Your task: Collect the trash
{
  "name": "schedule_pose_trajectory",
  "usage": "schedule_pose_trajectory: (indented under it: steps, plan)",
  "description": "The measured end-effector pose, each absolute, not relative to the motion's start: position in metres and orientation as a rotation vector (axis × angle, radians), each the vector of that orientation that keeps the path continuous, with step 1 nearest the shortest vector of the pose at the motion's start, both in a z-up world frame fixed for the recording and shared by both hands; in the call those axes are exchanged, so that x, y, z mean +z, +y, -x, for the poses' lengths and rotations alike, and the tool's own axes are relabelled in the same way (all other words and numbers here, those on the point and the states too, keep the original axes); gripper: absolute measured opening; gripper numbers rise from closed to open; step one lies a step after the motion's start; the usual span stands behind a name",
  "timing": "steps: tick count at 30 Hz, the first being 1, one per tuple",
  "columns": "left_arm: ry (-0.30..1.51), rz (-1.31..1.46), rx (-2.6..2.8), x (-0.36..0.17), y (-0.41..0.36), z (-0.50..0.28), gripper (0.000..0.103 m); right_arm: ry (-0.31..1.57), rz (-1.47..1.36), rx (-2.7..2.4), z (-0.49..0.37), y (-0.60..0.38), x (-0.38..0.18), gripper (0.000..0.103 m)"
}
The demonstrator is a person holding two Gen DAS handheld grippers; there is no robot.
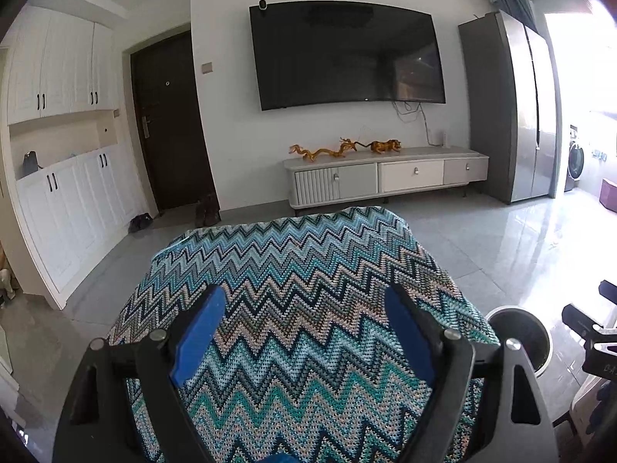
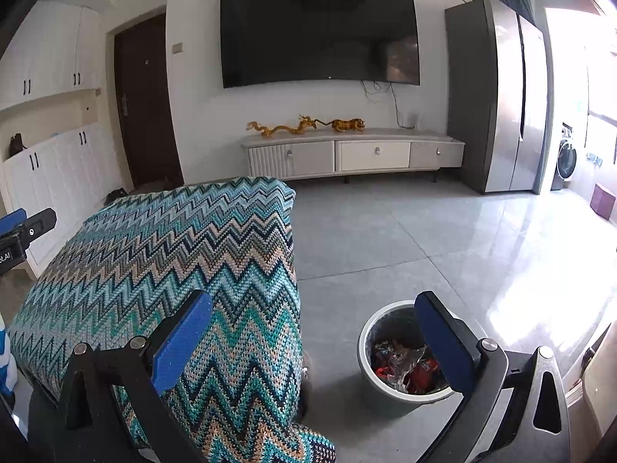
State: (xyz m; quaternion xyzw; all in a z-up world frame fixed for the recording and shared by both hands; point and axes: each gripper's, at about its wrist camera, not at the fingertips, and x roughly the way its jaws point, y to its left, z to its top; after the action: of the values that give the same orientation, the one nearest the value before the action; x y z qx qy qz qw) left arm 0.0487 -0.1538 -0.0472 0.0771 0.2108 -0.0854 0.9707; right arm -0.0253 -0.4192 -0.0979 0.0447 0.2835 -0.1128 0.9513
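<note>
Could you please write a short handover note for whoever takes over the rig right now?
Left gripper: open, empty, above the zigzag cloth covering the table.
Right gripper: open, empty, over the cloth's right edge, with the trash bin on the floor tiles beside the table.
Trash: crumpled wrappers already lie in the bin.
Done: judging by both views, no trash shows on the cloth's visible top.
Left: check the cloth parts hidden behind the grippers and the floor around the table; nothing else to collect is in view.
</note>
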Motion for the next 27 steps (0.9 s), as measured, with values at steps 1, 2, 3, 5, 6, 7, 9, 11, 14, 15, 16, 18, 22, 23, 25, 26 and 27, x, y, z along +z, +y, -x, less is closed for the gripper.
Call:
schedule_pose_trajectory:
  steps: [1,2,3,5,6,7,9,11,14,15,16,18,22,23,25,26,27]
  plan:
    - [0.423,-0.158,-0.175,-0.047,-0.154,-0.048,0.084,0.577,-0.091,-0.230,0.026,-0.419,-0.098,0.103]
    - [0.421,-0.160,-0.177,-0.047,-0.155,-0.046,0.084,0.577,-0.089,-0.229,0.027,-0.420,-0.097,0.103]
    - [0.419,-0.162,-0.179,-0.047,-0.155,-0.046,0.084,0.576,-0.087,-0.230,0.027,-0.420,-0.097,0.103]
    - [0.417,-0.164,-0.183,-0.046,-0.155,-0.045,0.084,0.574,-0.086,-0.232,0.029,-0.420,-0.096,0.103]
    - [0.414,-0.166,-0.184,-0.045,-0.156,-0.044,0.084,0.573,-0.086,-0.232,0.030,-0.422,-0.095,0.103]
    - [0.411,-0.169,-0.186,-0.045,-0.156,-0.043,0.084,0.571,-0.087,-0.233,0.030,-0.422,-0.095,0.103]
    - [0.407,-0.176,-0.191,-0.045,-0.158,-0.042,0.084,0.570,-0.089,-0.236,0.032,-0.423,-0.094,0.103]
    - [0.403,-0.184,-0.200,-0.045,-0.161,-0.039,0.084,0.569,-0.091,-0.237,0.034,-0.425,-0.093,0.103]
    - [0.395,-0.198,-0.216,-0.044,-0.165,-0.035,0.084,0.566,-0.092,-0.238,0.035,-0.426,-0.091,0.103]
    - [0.392,-0.201,-0.220,-0.044,-0.167,-0.034,0.084,0.566,-0.092,-0.238,0.036,-0.427,-0.091,0.103]
    - [0.391,-0.204,-0.224,-0.043,-0.168,-0.033,0.084,0.565,-0.093,-0.238,0.037,-0.427,-0.090,0.103]
    - [0.388,-0.206,-0.232,-0.043,-0.170,-0.031,0.084,0.562,-0.094,-0.240,0.038,-0.428,-0.090,0.103]
    - [0.379,-0.207,-0.240,-0.041,-0.171,-0.027,0.084,0.555,-0.096,-0.244,0.043,-0.430,-0.089,0.103]
    - [0.377,-0.208,-0.241,-0.041,-0.172,-0.027,0.084,0.553,-0.097,-0.246,0.043,-0.431,-0.088,0.103]
    - [0.375,-0.211,-0.244,-0.040,-0.173,-0.026,0.084,0.552,-0.098,-0.248,0.045,-0.433,-0.087,0.103]
    - [0.376,-0.211,-0.247,-0.040,-0.174,-0.026,0.084,0.551,-0.098,-0.249,0.045,-0.433,-0.088,0.103]
    - [0.378,-0.211,-0.249,-0.041,-0.175,-0.025,0.084,0.551,-0.098,-0.249,0.046,-0.432,-0.088,0.103]
